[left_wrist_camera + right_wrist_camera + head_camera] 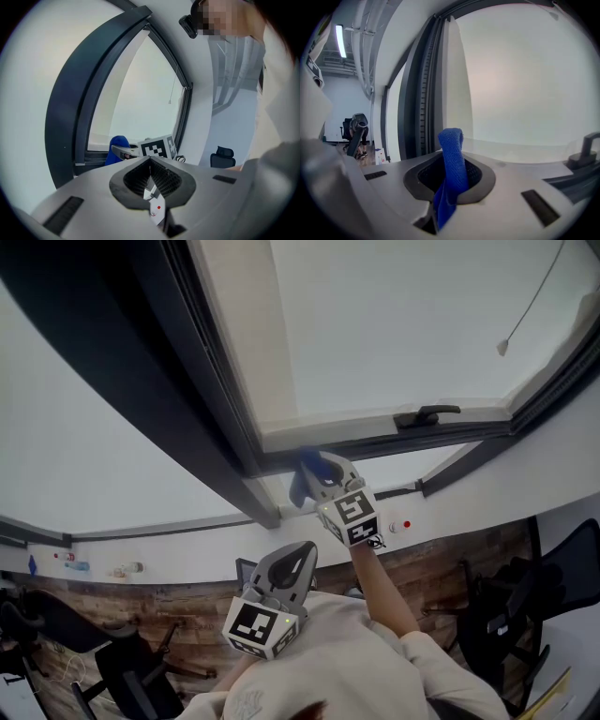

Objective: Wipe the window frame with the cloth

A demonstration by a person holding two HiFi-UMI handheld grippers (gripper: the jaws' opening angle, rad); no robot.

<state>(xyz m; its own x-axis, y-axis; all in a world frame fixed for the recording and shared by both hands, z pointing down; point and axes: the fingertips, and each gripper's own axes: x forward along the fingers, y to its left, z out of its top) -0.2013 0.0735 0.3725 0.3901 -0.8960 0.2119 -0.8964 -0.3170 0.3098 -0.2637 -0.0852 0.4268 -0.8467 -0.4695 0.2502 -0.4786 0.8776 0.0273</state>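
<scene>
Nearest the head camera, the left gripper (296, 557) hangs idle by the person's chest, jaws together on nothing, as its own view (150, 174) shows, so it takes no part in the wiping. Higher up, the right gripper (317, 471) is stretched to the window frame (217, 411), its jaws clenched on the folded blue cloth (306, 468), whose free end stands up past the jaw tips (452, 154). That end sits at the lower corner of the frame, where the dark upright meets the bottom rail, and seems to be at or just off the surface. Wiping looks under way at this corner. No streak or damp mark shows what is cleaned, so I judge the rail toward the handle (427, 415) and the uprights are left.
</scene>
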